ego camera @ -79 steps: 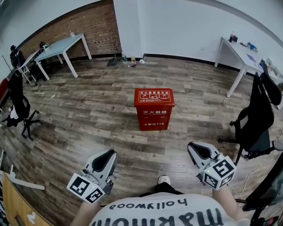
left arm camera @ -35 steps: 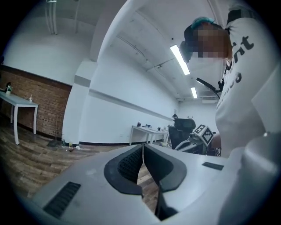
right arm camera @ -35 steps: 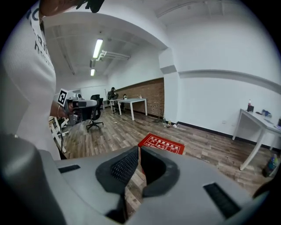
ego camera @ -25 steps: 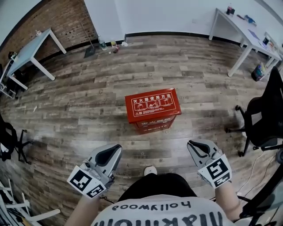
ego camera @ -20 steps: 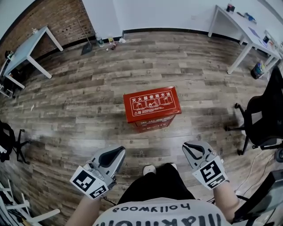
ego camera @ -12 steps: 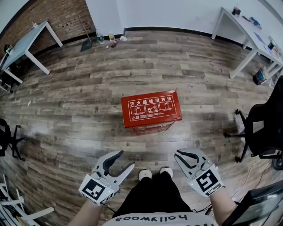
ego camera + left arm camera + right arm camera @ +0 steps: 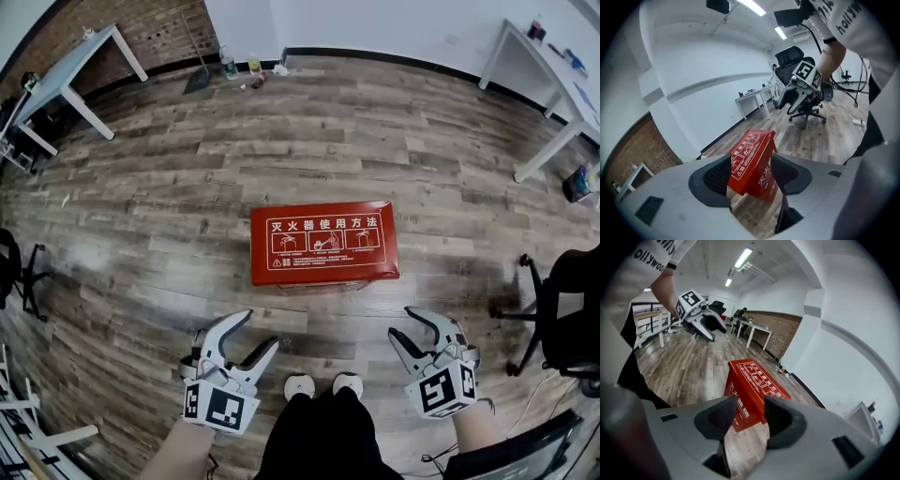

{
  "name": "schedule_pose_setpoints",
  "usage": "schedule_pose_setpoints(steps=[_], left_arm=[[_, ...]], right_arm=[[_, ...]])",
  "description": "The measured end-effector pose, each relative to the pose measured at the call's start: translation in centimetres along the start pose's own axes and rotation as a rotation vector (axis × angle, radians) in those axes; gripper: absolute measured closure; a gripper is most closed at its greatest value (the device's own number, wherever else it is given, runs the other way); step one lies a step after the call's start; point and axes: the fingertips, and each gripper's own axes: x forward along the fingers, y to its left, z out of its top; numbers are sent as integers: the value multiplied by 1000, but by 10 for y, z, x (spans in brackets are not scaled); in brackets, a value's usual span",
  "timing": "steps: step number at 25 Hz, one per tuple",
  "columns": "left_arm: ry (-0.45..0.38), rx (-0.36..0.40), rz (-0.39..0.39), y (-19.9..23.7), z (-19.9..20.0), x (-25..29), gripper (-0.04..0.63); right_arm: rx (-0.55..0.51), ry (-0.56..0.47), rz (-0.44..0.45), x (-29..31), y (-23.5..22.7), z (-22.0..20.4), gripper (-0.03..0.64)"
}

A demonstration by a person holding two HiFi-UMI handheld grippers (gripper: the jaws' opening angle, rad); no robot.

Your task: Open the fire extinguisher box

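The red fire extinguisher box [image 7: 323,242] stands on the wood floor with its lid down, white print on top. My left gripper [image 7: 258,330] hovers short of its near left corner, apart from it, jaws opening and nothing between them. My right gripper [image 7: 405,322] hangs short of the near right corner, jaws also opening and empty. In the left gripper view the box [image 7: 752,164] shows beyond the spread left gripper [image 7: 750,171]. In the right gripper view the box [image 7: 752,385] lies ahead of the right gripper [image 7: 747,416].
A white table [image 7: 66,66] stands at the back left by the brick wall, another table [image 7: 553,66] at the back right. A black office chair [image 7: 567,309] is close on the right, another chair [image 7: 14,272] at the left edge. Bottles [image 7: 239,66] sit by the far wall.
The box has come much closer and now lies just ahead of both grippers. The left jaws spread first, then the right jaws spread too.
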Motion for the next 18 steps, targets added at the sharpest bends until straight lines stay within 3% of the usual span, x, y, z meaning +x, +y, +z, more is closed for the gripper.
schedule_pose_setpoints(steps=[9,15,18], left_arm=[[34,140,44,-9,-75,93,337],[-20,380,123,-6,-105,126,327],[-77,457,154,-8,-108,132,327]], right_arm=[[-239,61,-104,84,-13,-69,446],[-357,-9,-204,127,-19,-100,399],[-424,-71,-261,139,-24,-104,393]])
